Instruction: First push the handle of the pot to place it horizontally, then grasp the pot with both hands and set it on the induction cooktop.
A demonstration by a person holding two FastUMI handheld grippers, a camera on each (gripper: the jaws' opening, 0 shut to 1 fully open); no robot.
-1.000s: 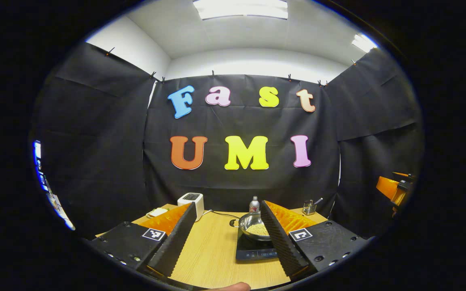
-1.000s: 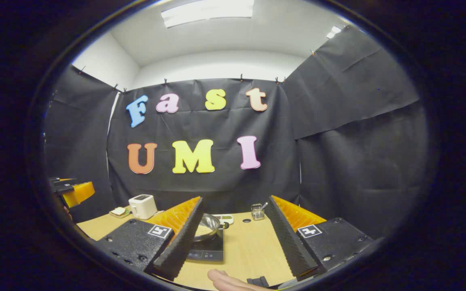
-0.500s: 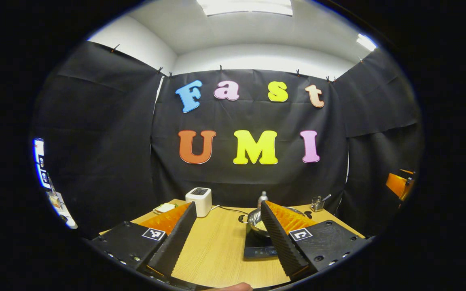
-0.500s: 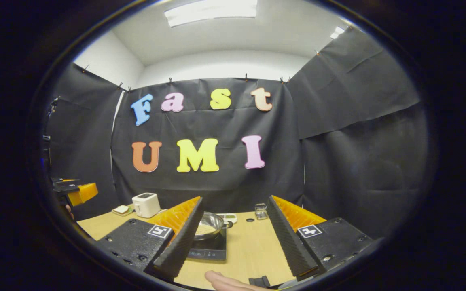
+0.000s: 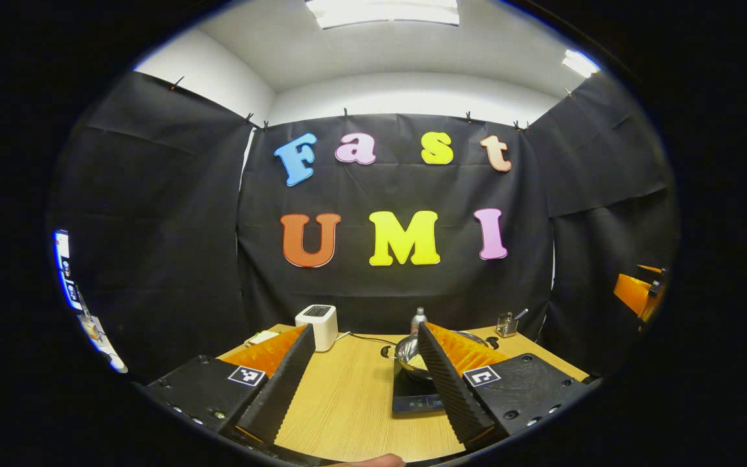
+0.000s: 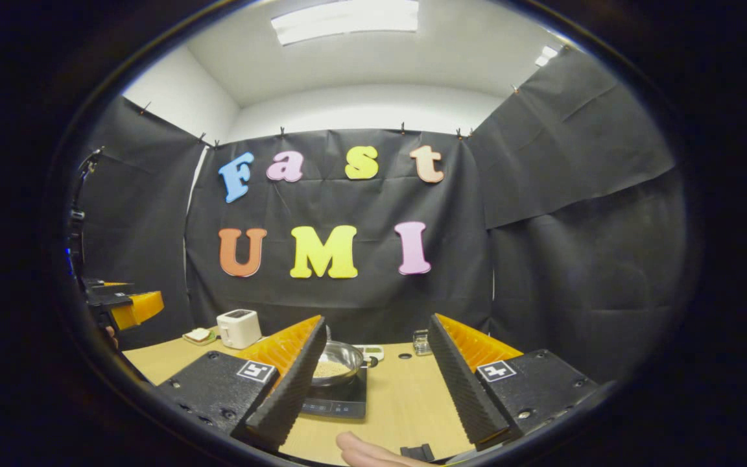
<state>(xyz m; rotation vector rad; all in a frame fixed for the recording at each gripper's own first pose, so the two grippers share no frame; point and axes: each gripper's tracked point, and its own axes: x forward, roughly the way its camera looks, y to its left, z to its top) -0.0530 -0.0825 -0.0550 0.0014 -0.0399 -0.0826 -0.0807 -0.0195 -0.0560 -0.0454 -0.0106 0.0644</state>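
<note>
pot [image 5: 412,358] on cooktop [image 5: 415,397], unmoved | L tongs [image 5: 364,383] wide, swung right | R tongs [image 6: 380,383] wide, drifting back

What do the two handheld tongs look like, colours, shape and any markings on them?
Both the left tongs and the right tongs have two long wedge-shaped fingers, black ribbed rubber on the inner faces and ridged orange plastic on the outer. Each finger sits on a flat black block with screws and a small square black-and-white marker.

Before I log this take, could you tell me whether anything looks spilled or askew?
Nothing stands out. The pot sits level on the induction cooktop with its pale contents inside, and the wooden table shows no spill.
</note>
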